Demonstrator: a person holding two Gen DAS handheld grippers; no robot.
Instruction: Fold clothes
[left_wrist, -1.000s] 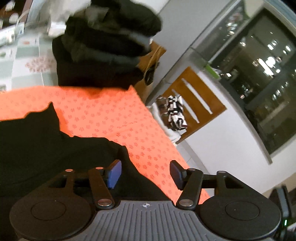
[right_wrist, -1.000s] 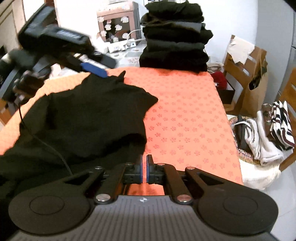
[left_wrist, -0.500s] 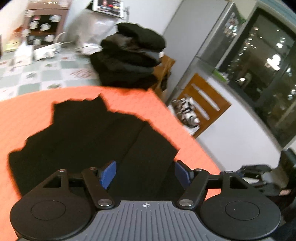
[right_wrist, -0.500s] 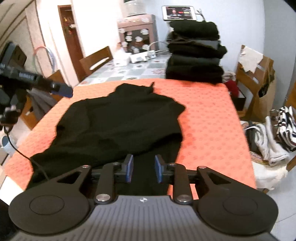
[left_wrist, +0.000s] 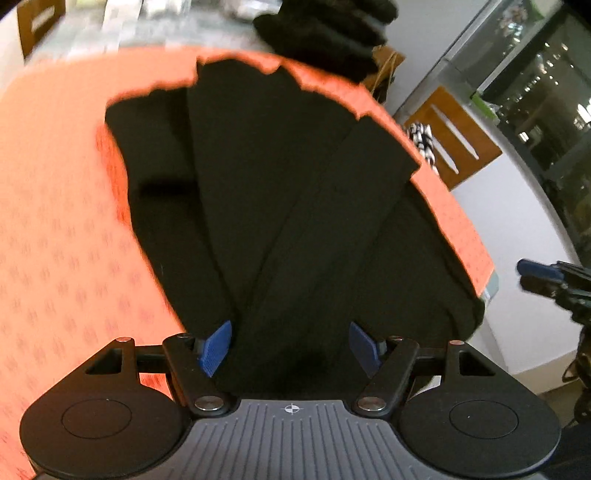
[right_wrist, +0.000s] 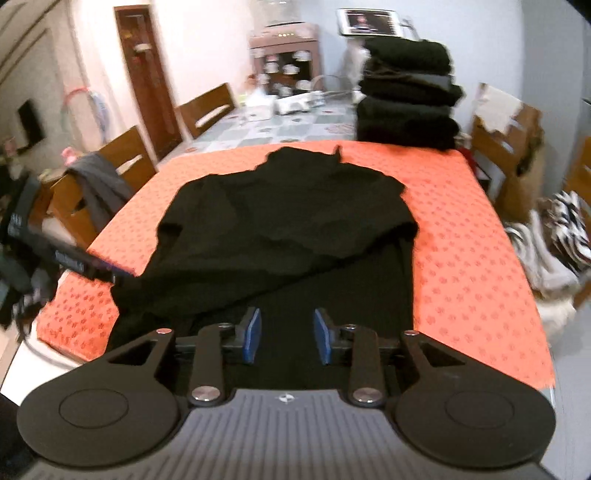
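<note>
Home dining room: table (right_wrist: 480, 258), wooden chairs (right_wrist: 125, 162).

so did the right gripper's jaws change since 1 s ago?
Yes. The right gripper was shut on the black garment and is now open, pulled back from the stack of folded clothes.
</note>
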